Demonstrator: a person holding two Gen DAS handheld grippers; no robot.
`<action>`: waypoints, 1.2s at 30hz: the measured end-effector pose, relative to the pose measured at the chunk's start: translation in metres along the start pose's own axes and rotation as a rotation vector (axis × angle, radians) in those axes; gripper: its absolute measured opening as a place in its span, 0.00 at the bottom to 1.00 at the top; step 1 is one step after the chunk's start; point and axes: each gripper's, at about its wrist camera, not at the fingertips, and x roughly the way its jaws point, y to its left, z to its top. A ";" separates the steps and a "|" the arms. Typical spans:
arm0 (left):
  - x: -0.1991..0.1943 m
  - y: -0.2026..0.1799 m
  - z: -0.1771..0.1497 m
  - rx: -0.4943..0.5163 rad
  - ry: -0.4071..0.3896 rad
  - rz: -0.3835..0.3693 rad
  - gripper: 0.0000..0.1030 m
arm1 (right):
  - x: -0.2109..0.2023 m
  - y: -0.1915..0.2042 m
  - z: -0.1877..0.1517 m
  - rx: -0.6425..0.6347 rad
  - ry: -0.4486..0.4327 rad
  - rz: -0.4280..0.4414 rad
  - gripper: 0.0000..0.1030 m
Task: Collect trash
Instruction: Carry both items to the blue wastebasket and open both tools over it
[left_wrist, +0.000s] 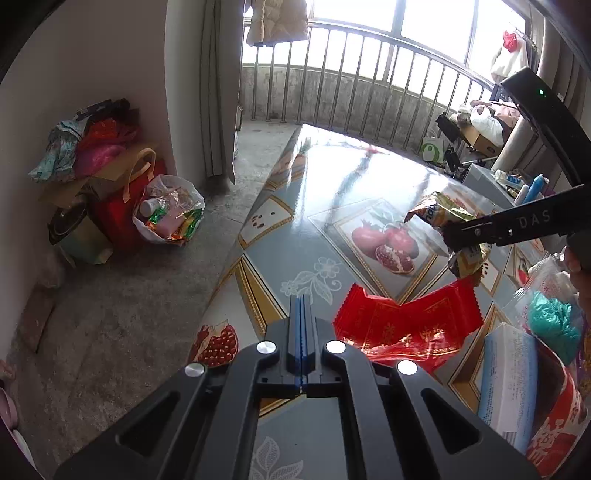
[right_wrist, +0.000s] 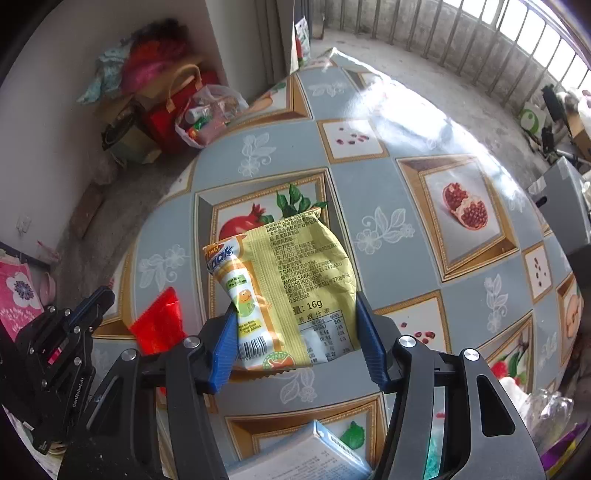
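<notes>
A crumpled yellow snack bag sits between the blue pads of my right gripper, which is shut on it from both sides. In the left wrist view the snack bag hangs from the right gripper a little above the table. A red foil wrapper lies on the tablecloth just right of my left gripper. That gripper is shut, pads together with nothing showing between them. In the right wrist view the left gripper appears at the left, beside the red wrapper.
The table carries a grey pomegranate-print cloth. A clear plastic bag of trash stands on the concrete floor to its left, next to a red tote. A white and blue pack and a zip bag lie at the near right.
</notes>
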 end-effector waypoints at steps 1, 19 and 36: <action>-0.006 0.000 0.002 -0.004 -0.010 -0.004 0.00 | -0.007 -0.001 -0.002 0.004 -0.017 0.007 0.52; -0.159 -0.048 0.017 0.038 -0.195 -0.194 0.00 | -0.175 -0.041 -0.125 0.178 -0.386 0.092 0.52; 0.031 0.004 -0.002 -0.591 0.331 -0.316 0.48 | -0.165 -0.149 -0.388 0.803 -0.434 -0.005 0.53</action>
